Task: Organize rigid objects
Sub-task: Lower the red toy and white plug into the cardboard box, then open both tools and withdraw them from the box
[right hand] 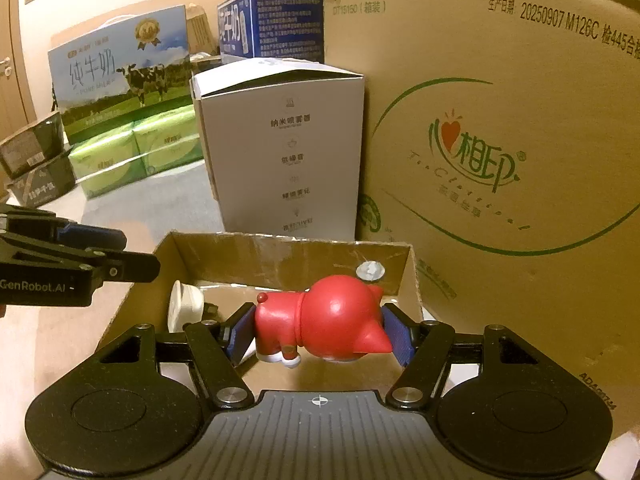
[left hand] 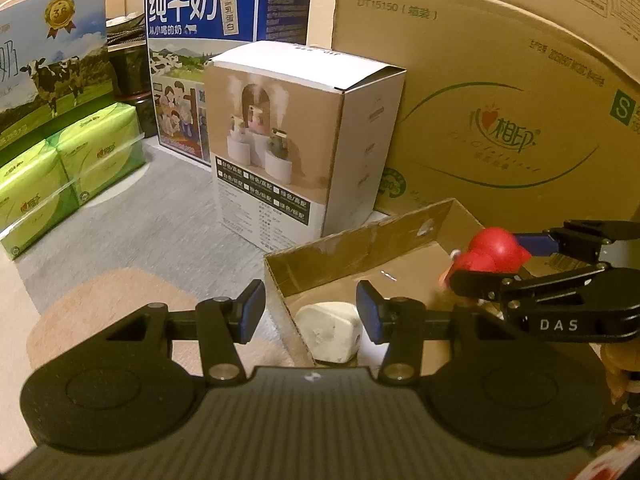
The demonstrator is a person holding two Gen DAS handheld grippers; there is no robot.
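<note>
The right tongs are clamped on a red toy figure, one blue pad pressing each side, and hold it over the open cardboard box. The toy lies sideways in the grip, its white feet toward six o'clock and its pointed part toward five o'clock. The left tongs stand apart with nothing between the pads; in the left wrist view they hover over the box's near left corner, above a white plug-like block lying on the box floor.

The main risk is probably the release. The toy is round and smooth, so once let go it may roll or bounce against the white block, or tip out over the low near wall. The box is light and open-topped, and a knock from either tongs could shove it toward the white carton at twelve o'clock. The two tongs also sit near each other, so a careless swing could make them collide.
</note>
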